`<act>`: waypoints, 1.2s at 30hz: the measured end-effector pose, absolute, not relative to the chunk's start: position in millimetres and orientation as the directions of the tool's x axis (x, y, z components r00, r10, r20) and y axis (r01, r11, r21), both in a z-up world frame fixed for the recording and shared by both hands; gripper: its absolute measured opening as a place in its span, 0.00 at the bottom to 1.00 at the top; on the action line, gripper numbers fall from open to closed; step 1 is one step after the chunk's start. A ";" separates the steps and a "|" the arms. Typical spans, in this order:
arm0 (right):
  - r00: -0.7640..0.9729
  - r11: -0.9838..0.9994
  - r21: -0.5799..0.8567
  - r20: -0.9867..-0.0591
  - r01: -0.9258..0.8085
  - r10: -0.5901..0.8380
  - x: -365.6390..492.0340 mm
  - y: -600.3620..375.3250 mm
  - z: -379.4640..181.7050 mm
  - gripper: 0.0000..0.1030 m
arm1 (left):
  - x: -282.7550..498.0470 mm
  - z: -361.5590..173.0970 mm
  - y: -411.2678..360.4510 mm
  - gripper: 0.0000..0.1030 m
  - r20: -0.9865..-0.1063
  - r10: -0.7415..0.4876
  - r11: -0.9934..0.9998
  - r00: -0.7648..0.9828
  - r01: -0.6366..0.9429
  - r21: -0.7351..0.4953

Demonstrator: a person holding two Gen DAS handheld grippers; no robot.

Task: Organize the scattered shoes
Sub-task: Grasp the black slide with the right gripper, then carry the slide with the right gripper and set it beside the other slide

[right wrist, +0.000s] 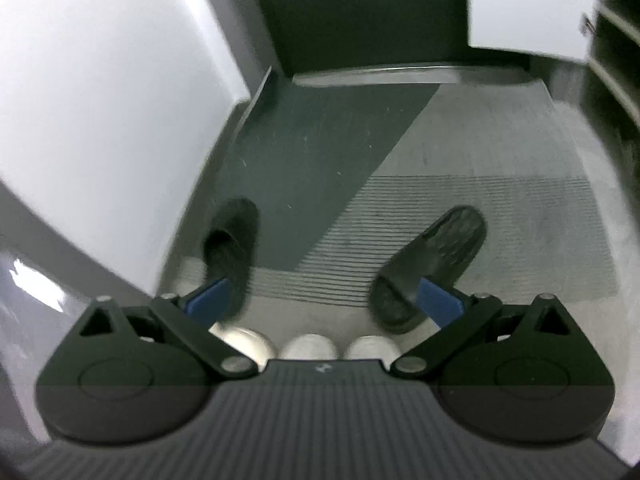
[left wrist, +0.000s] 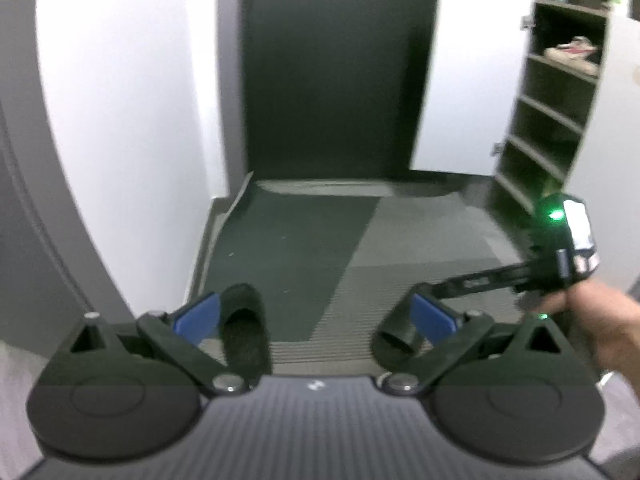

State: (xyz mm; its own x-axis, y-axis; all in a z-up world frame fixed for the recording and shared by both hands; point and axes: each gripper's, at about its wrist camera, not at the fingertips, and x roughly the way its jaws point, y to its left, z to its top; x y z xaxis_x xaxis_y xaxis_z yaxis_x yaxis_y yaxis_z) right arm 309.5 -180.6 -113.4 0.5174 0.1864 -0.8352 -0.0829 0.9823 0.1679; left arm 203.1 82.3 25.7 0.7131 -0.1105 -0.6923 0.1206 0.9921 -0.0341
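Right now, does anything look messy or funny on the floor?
Yes. Two black slippers lie apart on the mat, not paired: the left slipper points straight ahead, while the right slipper is skewed at an angle. Meanwhile the open shoe cabinet has free shelves, with only sneakers visible inside.

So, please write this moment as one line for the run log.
left gripper: open | right gripper: open | two black slippers on mat, ungrasped | shoe cabinet: open

Black slides on a grey ribbed mat

Two black slippers (right wrist: pixel 230 248) (right wrist: pixel 434 264) lie on a mat (right wrist: pixel 460 200) split into dark green-grey, plain pale grey and dark-striped grey; beyond it, white walls (right wrist: pixel 100 72), a dark door (right wrist: pixel 360 12); blue pads (right wrist: pixel 438 300) on black fingers.
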 end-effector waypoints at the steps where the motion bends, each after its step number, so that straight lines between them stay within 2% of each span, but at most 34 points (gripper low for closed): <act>1: 0.496 0.983 0.139 -0.850 -0.118 0.180 327.6 -183.4 -118.8 1.00 | 208.3 25.2 84.0 1.00 -0.704 -0.123 0.991 0.699 0.117 -0.056; 6: 0.479 0.978 0.202 -0.855 -0.051 0.201 379.0 -209.1 -161.7 1.00 | 222.4 18.6 91.2 1.00 -0.726 -0.185 0.983 0.663 0.132 -0.130; 9: 0.407 0.977 0.214 -0.891 -0.019 0.203 410.8 -223.9 -231.2 0.99 | 231.7 9.5 96.1 1.00 -0.752 -0.174 0.984 0.636 0.090 -0.152; 14: 0.295 0.987 0.158 -0.942 -0.032 0.160 444.7 -226.4 -300.6 0.87 | 252.1 -7.3 85.6 1.00 -0.770 -0.094 0.995 0.631 0.075 -0.060; 16: 0.306 0.987 0.161 -0.938 -0.027 0.162 461.4 -223.8 -313.7 0.85 | 263.0 -12.6 80.8 1.00 -0.774 -0.070 0.997 0.630 0.073 -0.030; 19: 0.288 0.982 0.181 -0.939 -0.052 0.188 482.6 -214.5 -331.2 0.81 | 279.5 -18.4 73.7 1.00 -0.783 -0.082 0.996 0.616 0.069 -0.050; 22: 0.255 0.989 0.137 -0.956 -0.053 0.146 493.3 -210.3 -349.1 0.77 | 281.0 -29.8 59.9 1.00 -0.787 -0.087 0.996 0.610 0.078 -0.049; 27: 0.150 0.997 0.070 -0.986 -0.039 0.075 496.0 -225.4 -385.6 0.71 | 270.1 -66.4 10.6 1.00 -0.834 -0.121 0.974 0.538 0.228 0.006; 31: 0.108 0.994 0.037 -0.993 -0.099 0.047 489.4 -228.2 -395.5 0.71 | 260.7 -73.5 -9.2 1.00 -0.838 -0.152 0.959 0.524 0.284 0.003; 33: 0.094 0.994 0.045 -0.994 -0.103 0.055 491.0 -227.6 -396.8 0.70 | 255.8 -74.1 -15.6 1.00 -0.836 -0.168 0.954 0.523 0.300 -0.004; 36: 0.041 0.988 0.136 -0.989 -0.069 0.139 489.0 -236.0 -391.5 0.65 | 248.9 -76.3 -24.8 1.00 -0.840 -0.209 0.941 0.501 0.337 -0.034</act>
